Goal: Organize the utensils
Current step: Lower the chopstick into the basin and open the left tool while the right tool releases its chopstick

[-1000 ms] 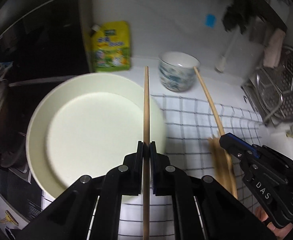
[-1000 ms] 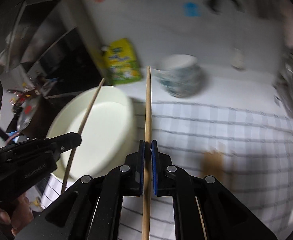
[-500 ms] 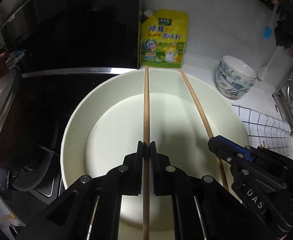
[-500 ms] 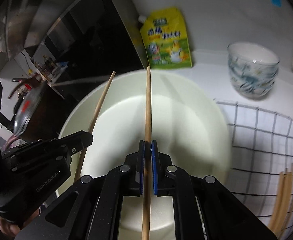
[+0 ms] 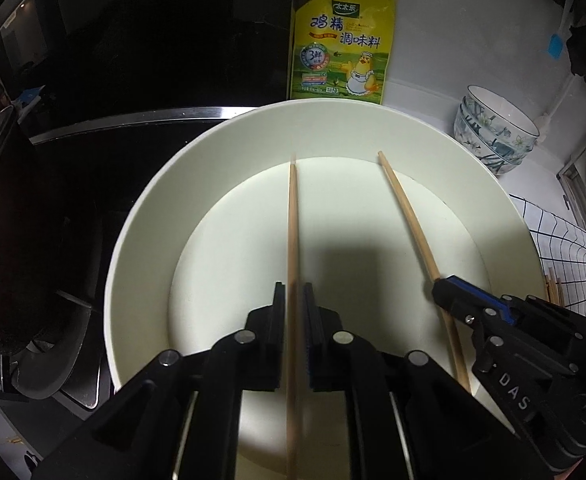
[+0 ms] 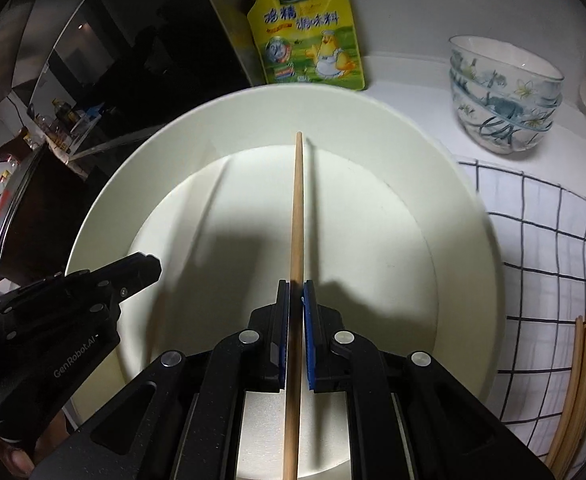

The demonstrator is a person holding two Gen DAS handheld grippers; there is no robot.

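Two claws, one chopstick each, both over the big white plate. Left claw: jaws parted a little, a gap shows either side of the left chopstick, so grip looks loose or just letting go; cannot tell for sure whether the pads touch the stick. Right claw: blue pads close on the right chopstick, slim gaps visible, looks lightly held. In the left view the right claw sits just beside the left one, its stick angled toward the plate's far rim.

Both sticks point toward the counter's back edge, tips over the plate's flat centre; shadows fall close to them, so they seem low, contact not clear.

Judgement: step in hand is laying the pair down on the plate. To do it well, bring the sticks parallel and tips level, keep them inside the rim, open each claw only when the stick rests on the plate so it doesn't roll.

Beyond the plate: yellow seasoning pouch against the back wall, stacked patterned bowls toward the right, checked cloth beside the plate with more chopsticks on it, near the counter's front right.
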